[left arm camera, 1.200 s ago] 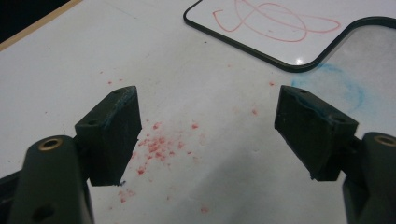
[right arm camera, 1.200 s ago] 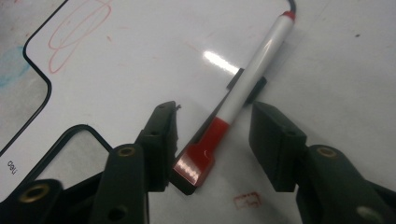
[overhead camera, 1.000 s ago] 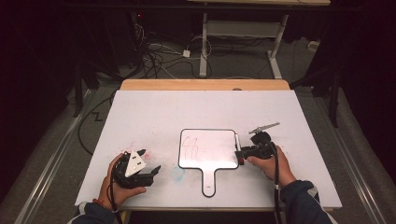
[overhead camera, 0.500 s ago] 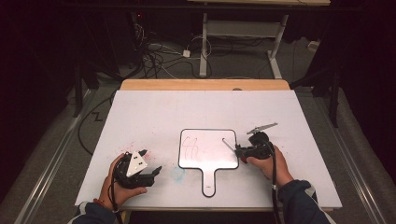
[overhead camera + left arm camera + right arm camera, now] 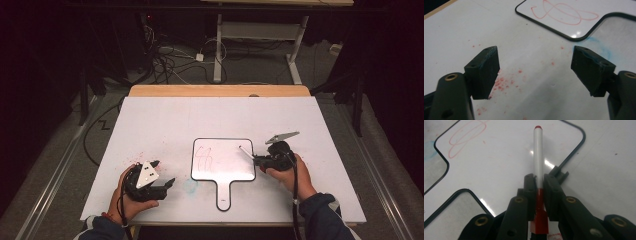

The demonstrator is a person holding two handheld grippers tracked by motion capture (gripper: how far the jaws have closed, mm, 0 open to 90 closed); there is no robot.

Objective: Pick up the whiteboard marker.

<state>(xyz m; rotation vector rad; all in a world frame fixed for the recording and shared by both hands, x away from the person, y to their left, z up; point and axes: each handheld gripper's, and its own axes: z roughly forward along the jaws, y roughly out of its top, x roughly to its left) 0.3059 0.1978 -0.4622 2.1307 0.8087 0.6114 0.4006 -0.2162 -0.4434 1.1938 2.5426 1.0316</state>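
Marker (image 5: 538, 157) in my right gripper (image 5: 539, 182) is what I am watching: the jaws are pinched on its white barrel near the red rear end, and the red tip points out over the paddle-shaped whiteboard (image 5: 225, 161). From the high view the right gripper (image 5: 260, 160) sits at the board's right edge, with the tip hanging over the board's right part; I cannot tell whether it touches the surface. A red scribble (image 5: 204, 158) already sits on the board's left part. My left gripper (image 5: 162, 175) rests on the bench (image 5: 165, 120) to the left of the board, jaws spread wide with nothing between them, above red specks (image 5: 506, 81) and near a blue smear (image 5: 602, 47). My worry is the grip: it holds the marker far back, so pressing the tip down could lever it sideways or slide it through the jaws. The board lies loose, unheld, and a stroke might push it across the bench.
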